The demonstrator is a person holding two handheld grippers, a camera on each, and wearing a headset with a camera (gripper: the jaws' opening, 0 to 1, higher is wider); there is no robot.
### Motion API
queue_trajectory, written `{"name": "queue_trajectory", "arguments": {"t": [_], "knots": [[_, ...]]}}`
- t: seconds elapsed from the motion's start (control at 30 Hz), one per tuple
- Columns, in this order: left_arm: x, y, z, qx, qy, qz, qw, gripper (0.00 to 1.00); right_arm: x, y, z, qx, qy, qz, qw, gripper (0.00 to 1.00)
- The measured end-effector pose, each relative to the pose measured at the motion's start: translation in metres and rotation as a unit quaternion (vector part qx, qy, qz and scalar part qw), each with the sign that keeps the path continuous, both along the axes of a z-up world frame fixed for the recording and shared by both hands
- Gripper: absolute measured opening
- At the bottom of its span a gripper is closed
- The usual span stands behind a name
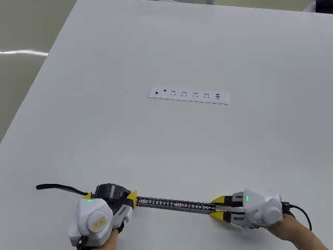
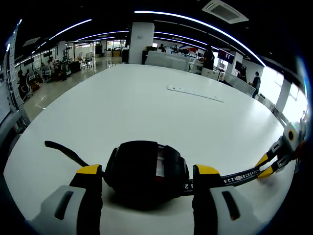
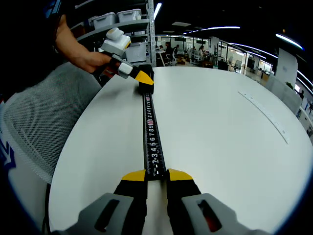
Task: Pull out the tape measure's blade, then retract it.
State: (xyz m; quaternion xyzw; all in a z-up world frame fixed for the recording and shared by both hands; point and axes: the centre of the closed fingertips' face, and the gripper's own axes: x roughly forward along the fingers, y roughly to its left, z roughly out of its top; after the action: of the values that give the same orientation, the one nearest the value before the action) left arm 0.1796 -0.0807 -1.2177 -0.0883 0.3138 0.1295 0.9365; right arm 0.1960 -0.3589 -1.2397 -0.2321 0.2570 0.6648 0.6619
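Observation:
A black tape measure case (image 1: 112,192) (image 2: 146,169) lies at the near edge of the white table (image 1: 171,140), with its wrist strap (image 1: 54,187) trailing left. My left gripper (image 1: 112,200) (image 2: 145,171) is shut on the case. The dark blade (image 1: 174,203) (image 3: 151,137) (image 2: 239,176) runs out to the right, flat just above the table. My right gripper (image 1: 218,207) (image 3: 156,175) is shut on the blade's end, yellow tips on either side.
A white power strip (image 1: 189,96) (image 2: 194,93) (image 3: 266,115) lies flat near the middle of the table, far from both grippers. The table's left edge (image 1: 36,83) drops to the floor. A mesh chair back (image 3: 44,127) stands close by the table.

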Motion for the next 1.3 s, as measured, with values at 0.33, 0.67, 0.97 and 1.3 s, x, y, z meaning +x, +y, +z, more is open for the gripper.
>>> {"name": "queue_trajectory", "arguments": {"t": [0.33,0.67,0.97,1.3], "knots": [[0.0016,0.0017,-0.0007,-0.005,0.002,0.017,0.9998,0.69,-0.0005,-0.0004,0.0005,-0.002,0.001,-0.005,1.0,0.13],[0.002,0.0022,-0.0054,0.02,0.01,0.016,0.9996,0.7,-0.0006,-0.0004,0.0012,-0.001,0.003,-0.007,1.0,0.13],[0.0024,0.003,-0.0053,0.018,0.011,0.02,0.9996,0.69,-0.0006,-0.0006,0.0009,-0.001,0.004,-0.008,1.0,0.13],[0.0019,0.0037,-0.0057,0.007,0.013,0.02,0.9997,0.68,0.0001,-0.0004,0.003,-0.002,0.002,-0.005,1.0,0.13]]}}
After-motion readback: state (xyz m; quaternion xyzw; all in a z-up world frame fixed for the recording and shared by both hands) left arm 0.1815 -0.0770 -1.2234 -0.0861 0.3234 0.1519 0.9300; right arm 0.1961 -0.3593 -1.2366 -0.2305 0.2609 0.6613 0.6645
